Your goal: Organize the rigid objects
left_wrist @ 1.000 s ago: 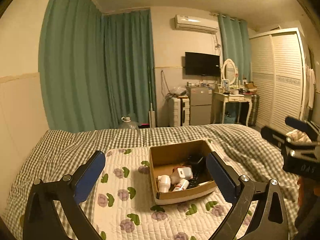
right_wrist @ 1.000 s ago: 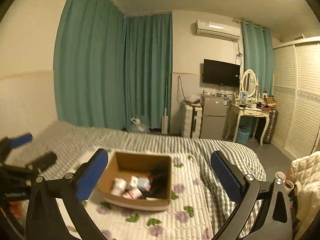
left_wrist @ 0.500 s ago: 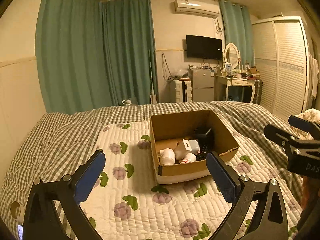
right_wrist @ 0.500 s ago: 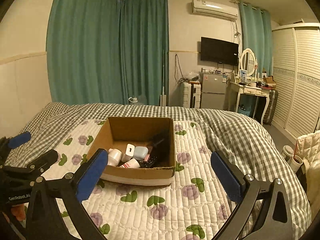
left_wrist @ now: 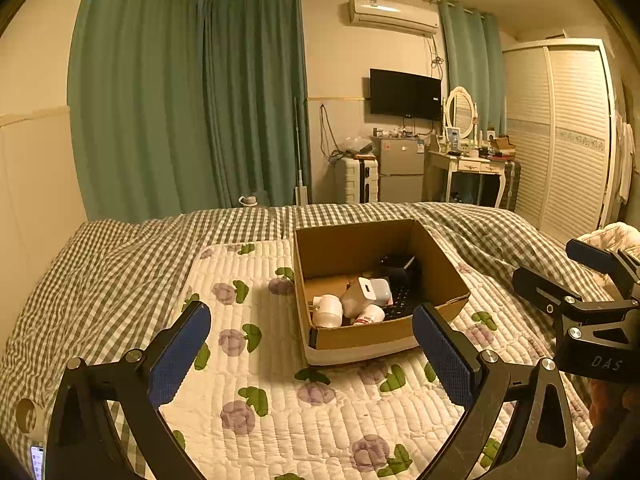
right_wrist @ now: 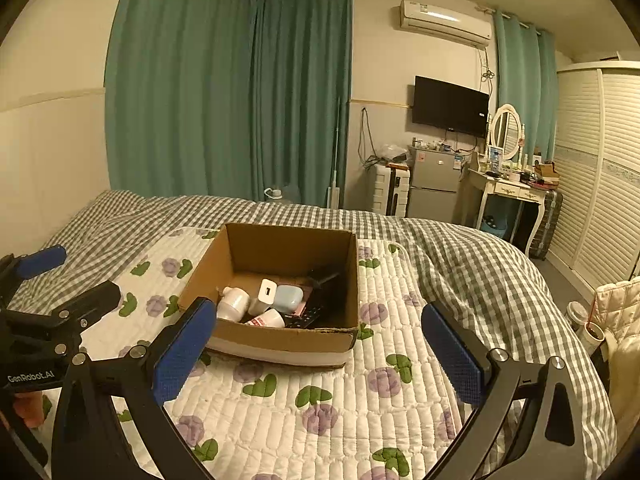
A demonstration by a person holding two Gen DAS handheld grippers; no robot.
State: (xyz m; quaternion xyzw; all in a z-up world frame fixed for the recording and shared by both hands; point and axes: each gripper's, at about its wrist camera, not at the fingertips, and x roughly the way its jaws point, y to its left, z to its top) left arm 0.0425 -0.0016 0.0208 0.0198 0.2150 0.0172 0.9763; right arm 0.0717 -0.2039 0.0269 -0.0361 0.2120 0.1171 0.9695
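An open cardboard box [left_wrist: 444, 276] [right_wrist: 200, 276] sits on a white floral quilt [left_wrist: 256, 364] [right_wrist: 352, 392] on the bed. Inside lie white bottles [left_wrist: 328, 311] [right_wrist: 234, 302], a white charger [left_wrist: 362, 294] [right_wrist: 266, 292], a pale blue case [right_wrist: 288, 298] and a black remote [left_wrist: 400, 268] [right_wrist: 320, 304]. My left gripper [left_wrist: 312, 354] is open and empty, just short of the box; it also shows in the right wrist view [right_wrist: 64, 280]. My right gripper [right_wrist: 316, 352] is open and empty in front of the box; it also shows in the left wrist view [left_wrist: 560, 272].
A grey checked duvet [left_wrist: 120, 264] [right_wrist: 472, 264] covers the bed around the quilt. Teal curtains [left_wrist: 192, 100], a small fridge [right_wrist: 434, 186], a dressing table [right_wrist: 508, 192] and a wardrobe [left_wrist: 572, 136] stand beyond the bed. A cream jacket [right_wrist: 616, 308] lies at the right.
Both grippers have dropped lower and moved closer to the box, which now looks larger and shows more of its inside. Both stay open.
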